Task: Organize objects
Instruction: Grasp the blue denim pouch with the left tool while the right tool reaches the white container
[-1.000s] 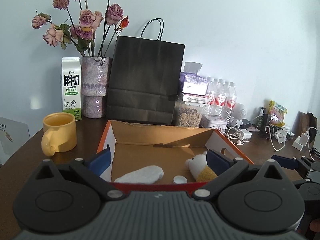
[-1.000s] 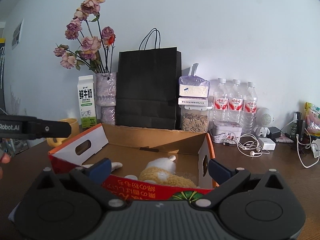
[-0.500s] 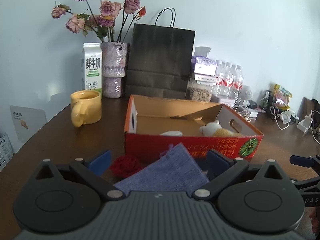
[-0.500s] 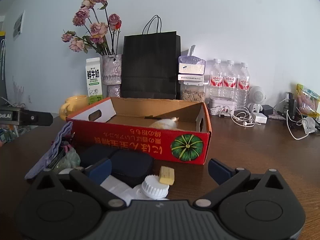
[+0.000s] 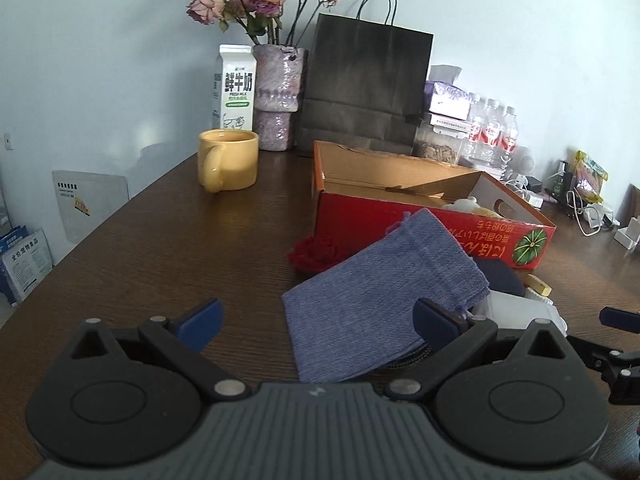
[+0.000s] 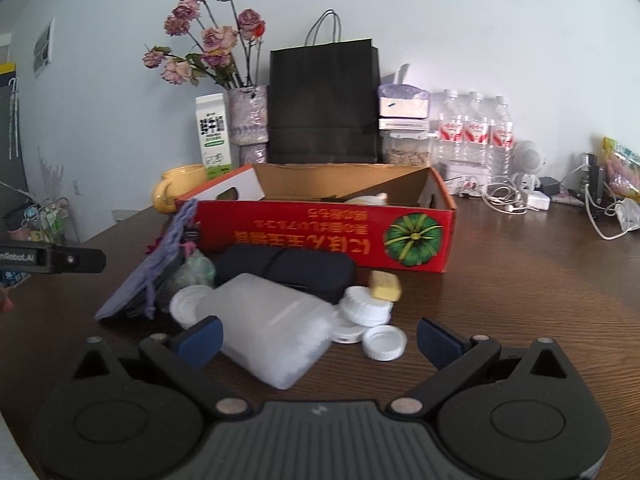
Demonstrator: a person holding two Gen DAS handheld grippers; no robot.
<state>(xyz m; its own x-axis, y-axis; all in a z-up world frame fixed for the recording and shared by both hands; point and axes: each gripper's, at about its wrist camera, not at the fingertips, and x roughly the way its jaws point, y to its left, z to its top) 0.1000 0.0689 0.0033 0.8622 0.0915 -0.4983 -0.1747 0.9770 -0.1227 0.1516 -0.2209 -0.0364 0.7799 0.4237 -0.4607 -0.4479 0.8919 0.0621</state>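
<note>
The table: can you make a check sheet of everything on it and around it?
Surface: brown wooden table.
Job's things: red box, open; blue cloth pouch, white plastic bottle, white caps, dark case in front of it.
Clutter: yellow mug, milk carton, flower vase, black paper bag, water bottles.
Grippers: left hand-held gripper and right hand-held gripper open, empty.
Cables: white earphones.
Surroundings: pale wall.
</note>
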